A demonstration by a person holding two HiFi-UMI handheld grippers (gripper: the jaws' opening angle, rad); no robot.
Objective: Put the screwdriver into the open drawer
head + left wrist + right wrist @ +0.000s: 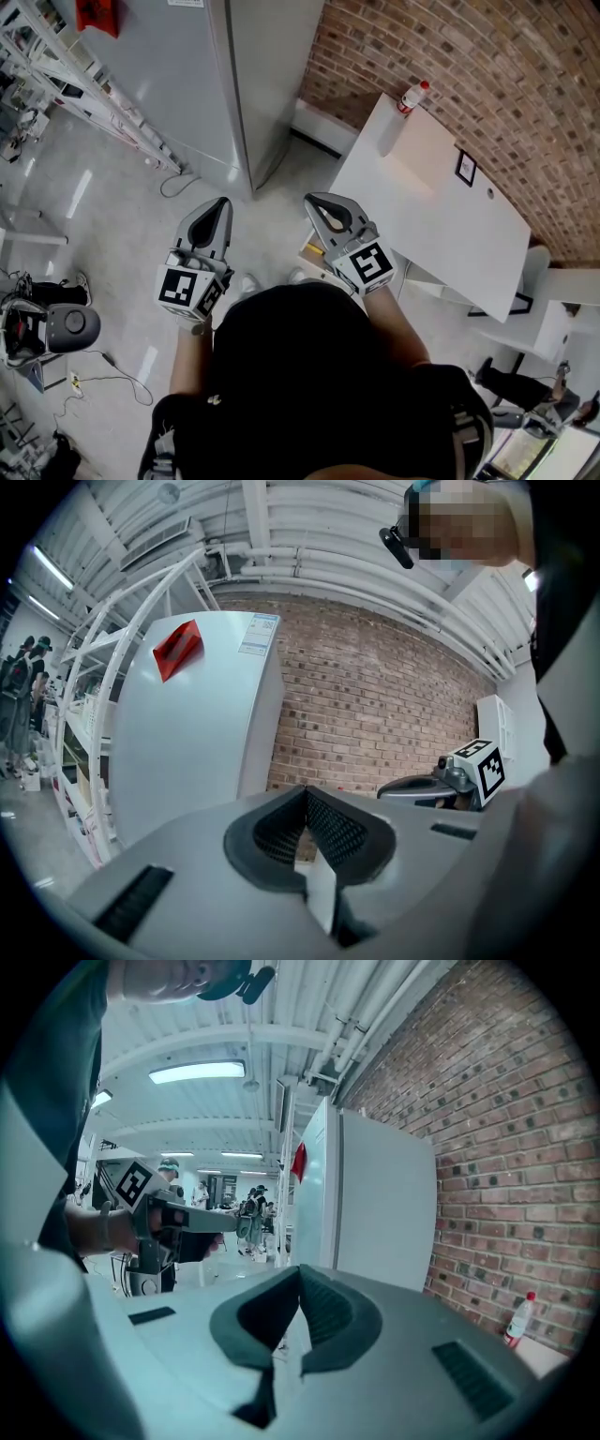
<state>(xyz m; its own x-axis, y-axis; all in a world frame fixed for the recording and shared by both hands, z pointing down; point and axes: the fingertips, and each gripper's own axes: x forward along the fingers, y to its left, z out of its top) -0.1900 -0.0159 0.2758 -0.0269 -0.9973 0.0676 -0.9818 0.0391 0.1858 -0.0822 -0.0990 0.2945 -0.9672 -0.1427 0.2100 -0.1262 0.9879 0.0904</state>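
No screwdriver or open drawer shows clearly in any view. My left gripper [220,202] is held out over the floor, its jaws shut with nothing between them [307,797]. My right gripper [315,201] is held beside it at about the same height, near the white table's [441,220] left edge, also shut and empty [300,1275]. Partly hidden under the right gripper is a small yellow and white object [316,249] that I cannot identify. Each gripper view shows the other gripper [417,787] [192,1220] off to the side.
A tall grey cabinet [187,84] stands ahead against the brick wall [487,66]. A bottle with a red cap [412,96] stands at the table's far end. Metal shelving [84,84] runs along the left. Equipment and cables [56,328] lie on the floor at the left.
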